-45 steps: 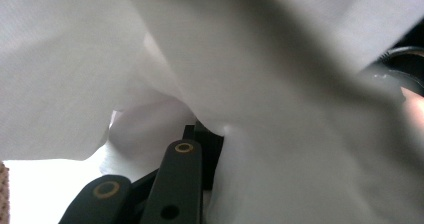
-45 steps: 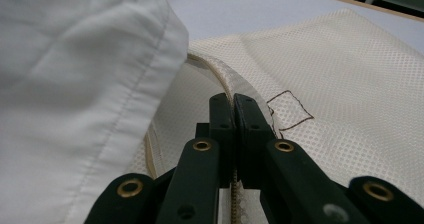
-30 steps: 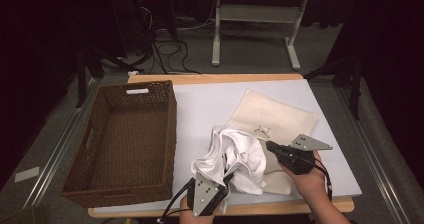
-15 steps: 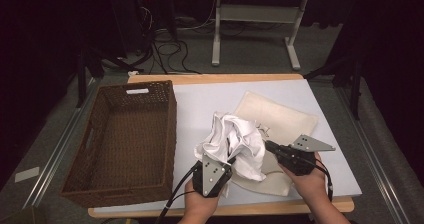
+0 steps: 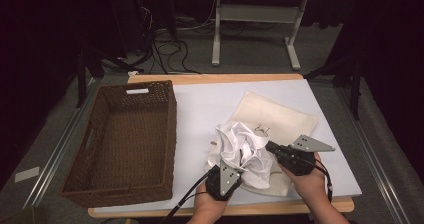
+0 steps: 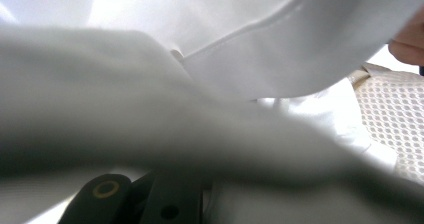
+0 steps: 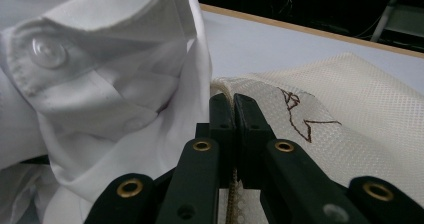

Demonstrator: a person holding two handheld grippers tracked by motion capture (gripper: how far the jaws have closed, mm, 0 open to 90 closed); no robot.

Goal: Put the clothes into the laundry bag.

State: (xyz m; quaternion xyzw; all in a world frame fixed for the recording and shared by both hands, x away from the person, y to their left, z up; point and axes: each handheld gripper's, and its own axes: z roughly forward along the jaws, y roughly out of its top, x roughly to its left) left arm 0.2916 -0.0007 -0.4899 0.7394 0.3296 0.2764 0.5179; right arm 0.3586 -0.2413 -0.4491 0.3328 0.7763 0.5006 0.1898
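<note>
A crumpled white shirt (image 5: 244, 145) is bunched up above the near edge of the table, over the mouth end of a cream mesh bag (image 5: 282, 115). My left gripper (image 5: 235, 163) reaches up into the shirt from below and is shut on it. In the left gripper view the shirt's folds (image 6: 200, 59) drape over the jaws, with the mesh bag (image 6: 395, 119) at the right. My right gripper (image 7: 233, 103) is shut on the bag's hemmed edge (image 7: 222, 84), beside the shirt's buttoned cuff (image 7: 100, 74). From above, the right gripper (image 5: 268, 145) sits just right of the shirt.
A deep brown wicker basket (image 5: 170, 129) stands on the left of the table. A white sheet (image 5: 210, 99) covers the wooden tabletop. Beyond the far edge are cables and a metal table frame (image 5: 217, 34) on a dark floor.
My left gripper has carried the shirt to the right, closer to the right gripper and over the bag's near end. The right gripper has stayed where it was.
</note>
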